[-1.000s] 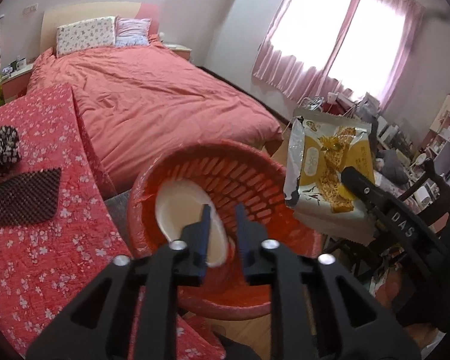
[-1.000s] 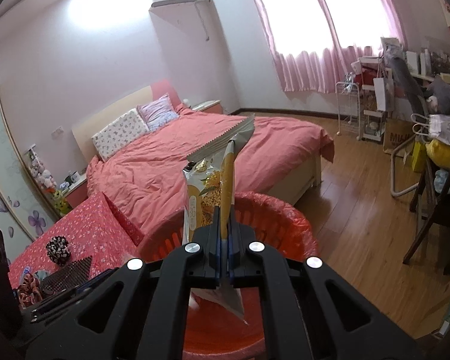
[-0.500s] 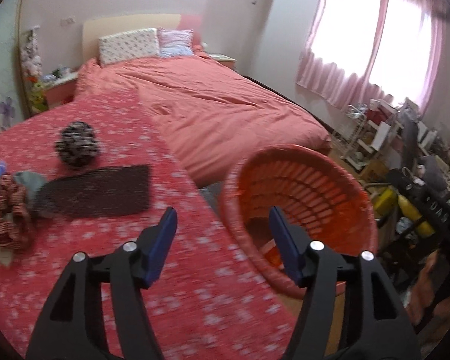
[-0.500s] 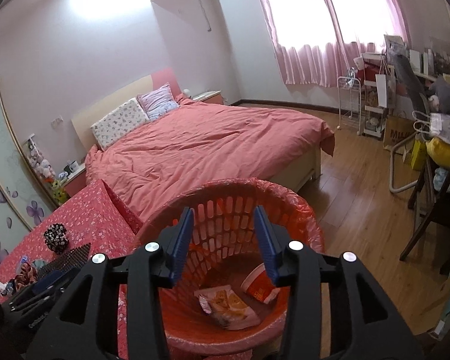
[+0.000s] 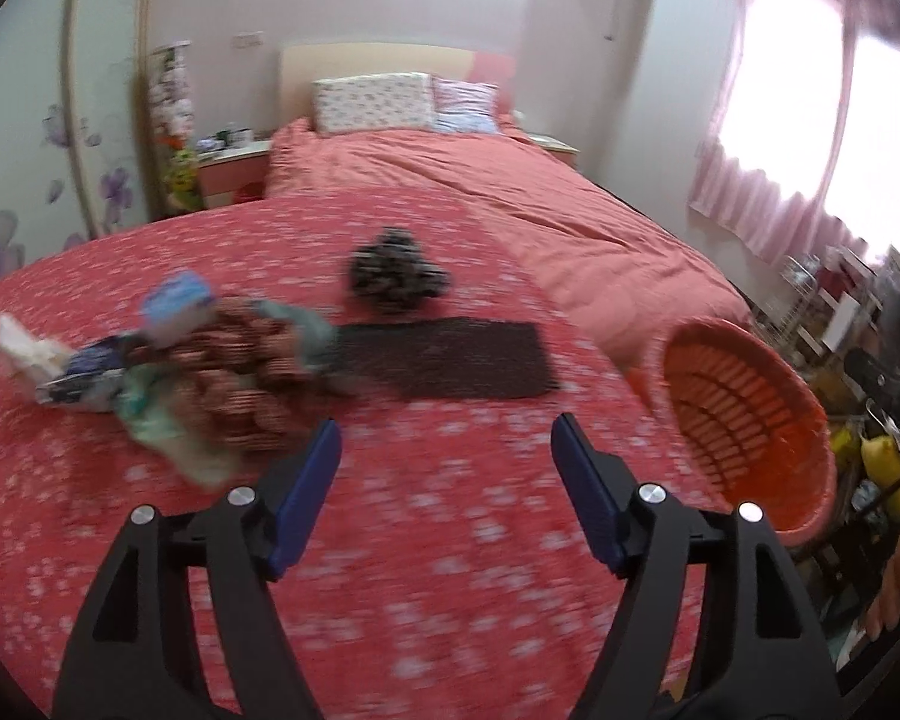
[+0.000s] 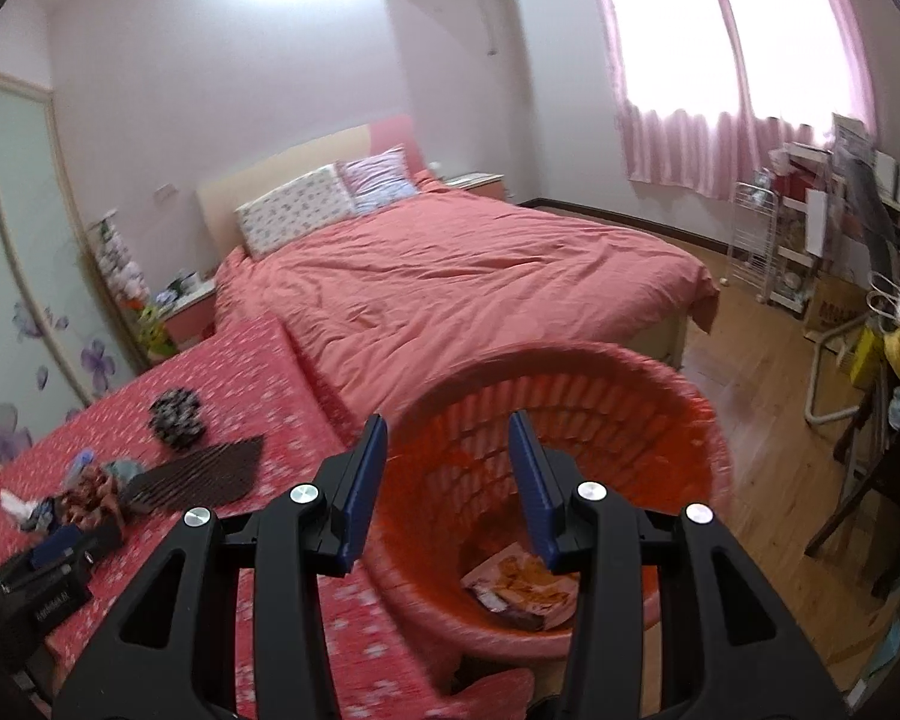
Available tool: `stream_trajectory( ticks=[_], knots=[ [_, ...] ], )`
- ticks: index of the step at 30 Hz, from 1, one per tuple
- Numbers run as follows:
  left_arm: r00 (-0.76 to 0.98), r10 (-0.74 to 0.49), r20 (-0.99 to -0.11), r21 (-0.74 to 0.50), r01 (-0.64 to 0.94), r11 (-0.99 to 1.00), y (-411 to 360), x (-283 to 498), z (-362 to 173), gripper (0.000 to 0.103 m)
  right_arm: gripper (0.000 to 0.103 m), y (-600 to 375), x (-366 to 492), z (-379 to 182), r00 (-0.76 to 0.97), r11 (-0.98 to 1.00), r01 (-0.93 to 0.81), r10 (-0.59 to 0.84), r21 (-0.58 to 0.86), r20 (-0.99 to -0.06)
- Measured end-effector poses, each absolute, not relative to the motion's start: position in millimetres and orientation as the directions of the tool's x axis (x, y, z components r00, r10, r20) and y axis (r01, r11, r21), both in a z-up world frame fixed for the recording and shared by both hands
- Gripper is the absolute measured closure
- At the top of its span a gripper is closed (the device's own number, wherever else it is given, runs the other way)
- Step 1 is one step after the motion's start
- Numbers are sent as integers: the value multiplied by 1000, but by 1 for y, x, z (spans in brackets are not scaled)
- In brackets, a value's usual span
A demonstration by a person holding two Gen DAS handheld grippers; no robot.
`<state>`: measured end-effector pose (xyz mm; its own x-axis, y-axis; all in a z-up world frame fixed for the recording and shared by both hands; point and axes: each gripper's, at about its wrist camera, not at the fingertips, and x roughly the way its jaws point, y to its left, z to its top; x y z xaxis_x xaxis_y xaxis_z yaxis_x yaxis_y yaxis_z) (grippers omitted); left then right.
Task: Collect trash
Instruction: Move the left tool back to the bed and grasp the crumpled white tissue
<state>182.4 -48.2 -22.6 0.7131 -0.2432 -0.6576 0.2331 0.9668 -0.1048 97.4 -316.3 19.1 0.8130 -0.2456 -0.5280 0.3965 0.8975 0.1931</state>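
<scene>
An orange slatted basket stands beside the table, at the right edge in the left wrist view. A yellow snack wrapper lies on its bottom. My right gripper hangs open over the basket's near rim, with nothing between its fingers. My left gripper hovers above the red floral tablecloth; its jaws are opening and hold nothing. Ahead and to its left lies a blurred pile of crumpled wrappers and packets, seen small in the right wrist view.
A dark mesh mat and a black-and-white ball of fabric lie beyond the left gripper. A pink-covered bed stands behind the table. Wooden floor, a chair and cluttered shelves fill the right.
The left gripper swung left from over the basket to above the table, dropping a pale cup and opening. The right gripper let go of the snack wrapper, which now lies in the basket.
</scene>
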Motion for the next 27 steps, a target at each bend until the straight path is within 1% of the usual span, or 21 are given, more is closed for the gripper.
stream_trajectory(
  ticks=[7, 12, 14, 19, 24, 27],
  knots=[
    [761, -110, -640, -101, 59, 993, 44, 182, -13, 30, 60, -264, 116, 12, 814, 944, 291, -158, 157, -558],
    [777, 20, -629, -101, -107, 989, 126, 194, -10, 29, 60, -223, 132, 5, 806, 968, 214, -102, 128, -583],
    [769, 53, -637, -114, -161, 980, 155, 203, -11, 29, 60, -210, 139, 2, 801, 975, 188, -82, 119, -593],
    [744, 60, -665, -168, -227, 959, 201, 232, -21, 29, 60, -178, 152, -4, 791, 985, 140, -51, 100, -609],
    [703, 66, -708, -158, -248, 956, 215, 269, -38, 29, 60, -157, 165, -7, 782, 989, 113, -32, 92, -622],
    [671, 51, -739, -169, -258, 951, 223, 285, -51, 37, 60, -145, 172, -8, 777, 992, 98, -25, 81, -629]
  ],
)
